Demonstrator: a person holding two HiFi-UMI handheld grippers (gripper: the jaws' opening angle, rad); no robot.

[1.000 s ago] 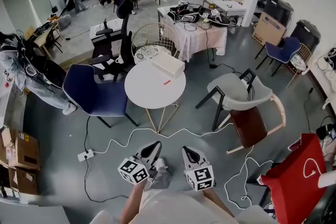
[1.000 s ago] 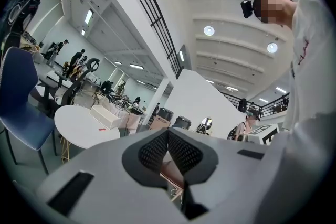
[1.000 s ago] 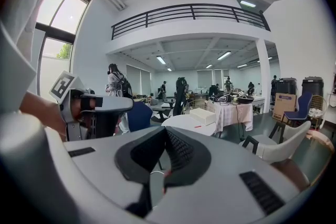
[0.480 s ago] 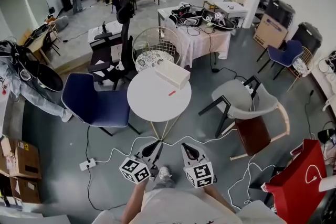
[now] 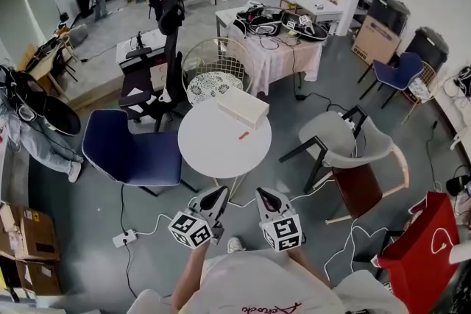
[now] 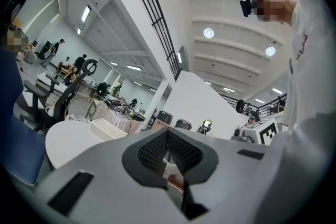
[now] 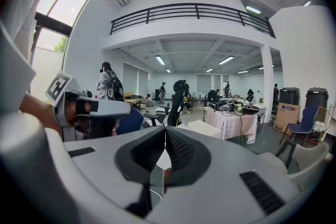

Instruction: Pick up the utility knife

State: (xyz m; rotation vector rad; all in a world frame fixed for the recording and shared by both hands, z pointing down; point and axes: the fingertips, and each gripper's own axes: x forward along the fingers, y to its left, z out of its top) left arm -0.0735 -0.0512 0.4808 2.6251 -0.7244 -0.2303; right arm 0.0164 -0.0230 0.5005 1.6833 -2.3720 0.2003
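The small red utility knife (image 5: 243, 134) lies on the round white table (image 5: 210, 154), toward its right side, just in front of a flat white rectangular box (image 5: 243, 107) that rests on the table's far edge. Nothing touches the knife. Both grippers are held on the near side of the table, well apart from the knife and pointing toward it. The left gripper (image 5: 218, 193) has its jaws together with nothing between them, and the right gripper (image 5: 262, 195) likewise has its jaws closed and empty. A dark blue upholstered chair (image 5: 132, 151) stands left of the table, a grey shell chair with black legs (image 5: 342, 137) stands to its right, and a white wire chair (image 5: 215, 62) stands behind it.
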